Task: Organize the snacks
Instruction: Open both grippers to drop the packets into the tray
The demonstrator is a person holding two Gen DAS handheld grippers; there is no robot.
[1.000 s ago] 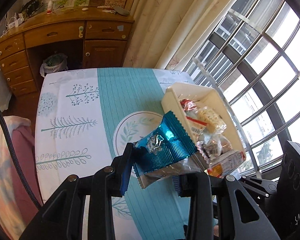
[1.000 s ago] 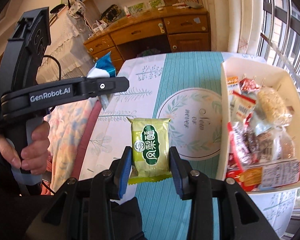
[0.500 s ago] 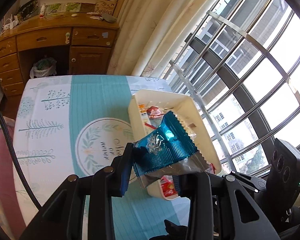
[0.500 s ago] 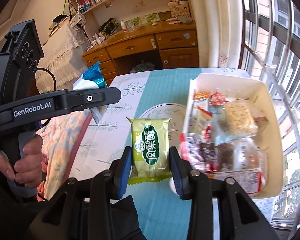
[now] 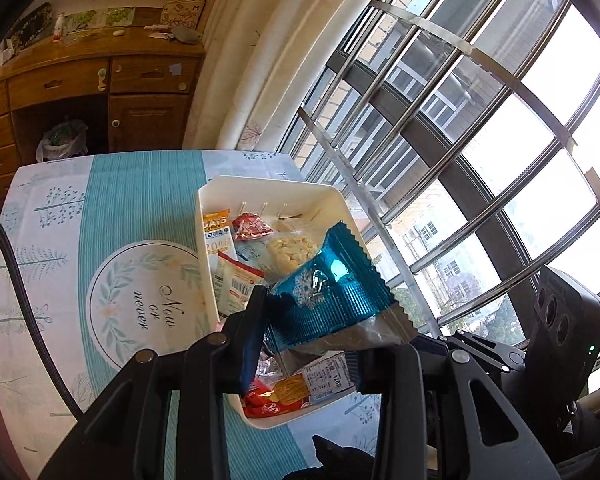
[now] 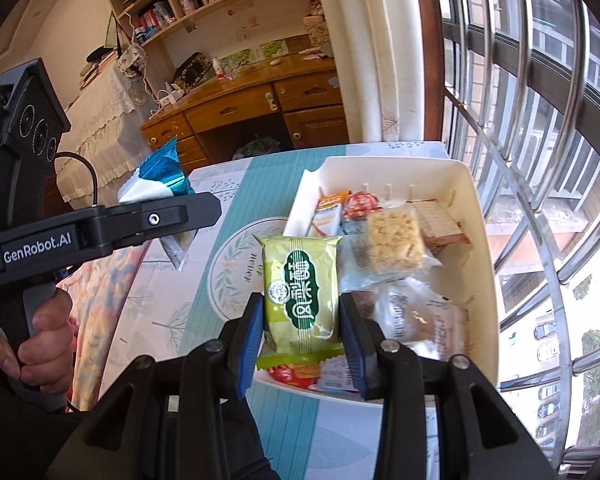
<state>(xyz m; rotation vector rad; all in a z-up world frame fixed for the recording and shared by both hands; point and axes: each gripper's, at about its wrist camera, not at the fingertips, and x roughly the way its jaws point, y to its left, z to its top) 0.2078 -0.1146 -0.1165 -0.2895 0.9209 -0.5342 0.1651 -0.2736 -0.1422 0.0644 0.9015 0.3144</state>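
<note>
Blue foil crinkles between the left gripper's [image 5: 304,344] pads: it is clamped on a blue packet [image 5: 332,296] at lower centre of the left view, over the near end of the white box [image 5: 276,188]. The right gripper [image 6: 300,344] pinches a green packet [image 6: 300,284] upright at lower centre of its view, over the box's left rim. Snacks fill the box, a puffed-rice bar [image 6: 396,240] among them. The box sits on a teal tablecloth [image 5: 132,200], right of its round emblem. A hand [image 6: 40,340] at lower left grips the left handle.
</note>
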